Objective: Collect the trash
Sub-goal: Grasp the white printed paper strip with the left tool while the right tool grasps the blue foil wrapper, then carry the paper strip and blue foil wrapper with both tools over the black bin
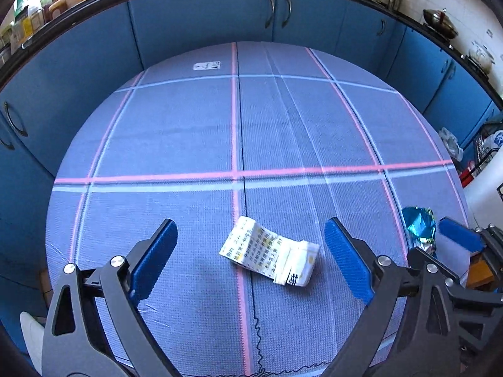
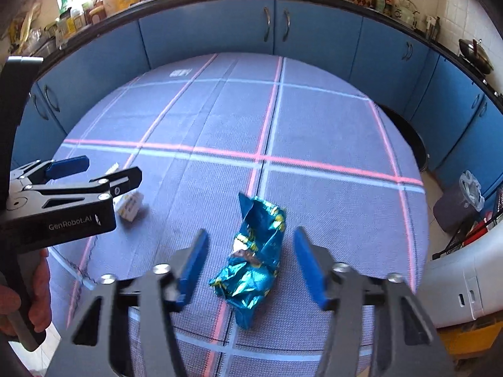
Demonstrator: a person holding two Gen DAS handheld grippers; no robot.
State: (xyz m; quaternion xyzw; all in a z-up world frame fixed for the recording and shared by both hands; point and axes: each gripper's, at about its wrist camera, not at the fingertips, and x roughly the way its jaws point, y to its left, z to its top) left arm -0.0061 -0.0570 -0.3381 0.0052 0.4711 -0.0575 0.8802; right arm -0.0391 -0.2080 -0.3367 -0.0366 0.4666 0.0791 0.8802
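A crumpled white wrapper with yellow and black print (image 1: pixel 270 251) lies on the round table's grey-blue cloth (image 1: pixel 188 125). My left gripper (image 1: pixel 251 231) is open wide, a blue pad on either side of the wrapper and neither touching it. A crushed shiny blue foil snack bag (image 2: pixel 251 257) lies between the blue pads of my right gripper (image 2: pixel 251 237). There is a gap on both sides, so this gripper is open. In the right wrist view the left gripper (image 2: pixel 108 169) shows at the left over the white wrapper (image 2: pixel 129 207). The foil bag (image 1: pixel 419 226) appears at the right edge of the left wrist view.
Blue cabinets (image 1: pixel 204 15) with a cluttered counter curve behind the table. A dark round bin (image 2: pixel 415 144) stands beyond the table's right edge. A hand (image 2: pixel 37 295) holds the left gripper's handle. A white appliance (image 2: pixel 456 289) sits at the lower right.
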